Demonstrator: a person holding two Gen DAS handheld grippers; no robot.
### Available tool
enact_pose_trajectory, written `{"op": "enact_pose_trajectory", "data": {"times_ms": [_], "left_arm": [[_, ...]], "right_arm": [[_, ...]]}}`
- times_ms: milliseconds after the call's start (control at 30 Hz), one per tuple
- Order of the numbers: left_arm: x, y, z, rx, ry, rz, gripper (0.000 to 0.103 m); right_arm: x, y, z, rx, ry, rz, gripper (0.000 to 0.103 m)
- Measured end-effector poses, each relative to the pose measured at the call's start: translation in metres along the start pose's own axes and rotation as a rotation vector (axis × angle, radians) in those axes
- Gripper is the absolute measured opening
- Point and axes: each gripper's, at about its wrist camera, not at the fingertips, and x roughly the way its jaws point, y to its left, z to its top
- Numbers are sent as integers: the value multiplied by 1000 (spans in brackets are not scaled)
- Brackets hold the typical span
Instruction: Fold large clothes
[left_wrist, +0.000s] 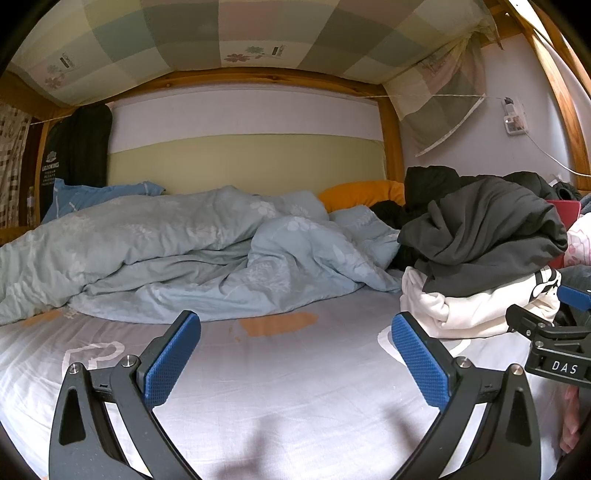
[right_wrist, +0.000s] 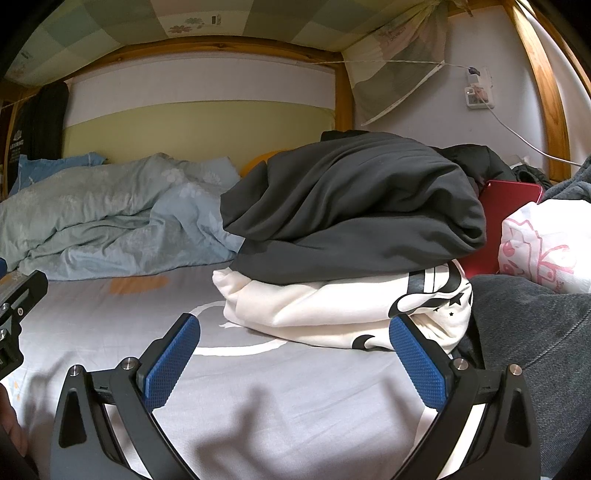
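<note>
A folded dark grey garment (right_wrist: 354, 206) lies on top of a folded white garment (right_wrist: 332, 314) with a black print, stacked on the bed sheet (right_wrist: 258, 387). The stack also shows at the right of the left wrist view, dark grey garment (left_wrist: 484, 236) over white garment (left_wrist: 476, 310). My right gripper (right_wrist: 295, 358) is open and empty, just in front of the white garment; its right finger is close to the printed corner. My left gripper (left_wrist: 295, 354) is open and empty over bare sheet (left_wrist: 277, 387), left of the stack.
A crumpled light blue duvet (left_wrist: 166, 251) fills the back of the bed, with an orange pillow (left_wrist: 362, 194) behind. A red box (right_wrist: 506, 210), a white printed bag (right_wrist: 543, 243) and dark clothes (right_wrist: 476, 155) sit at the right. Wooden bunk posts frame the bed.
</note>
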Motion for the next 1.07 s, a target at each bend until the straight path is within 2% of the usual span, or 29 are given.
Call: {"op": "enact_pose_trajectory", "data": {"times_ms": [1067], "left_arm": [[-6,0,-2,29,8,-22,103]], "right_arm": [[3,1,-1,-9,3,3,103]]}}
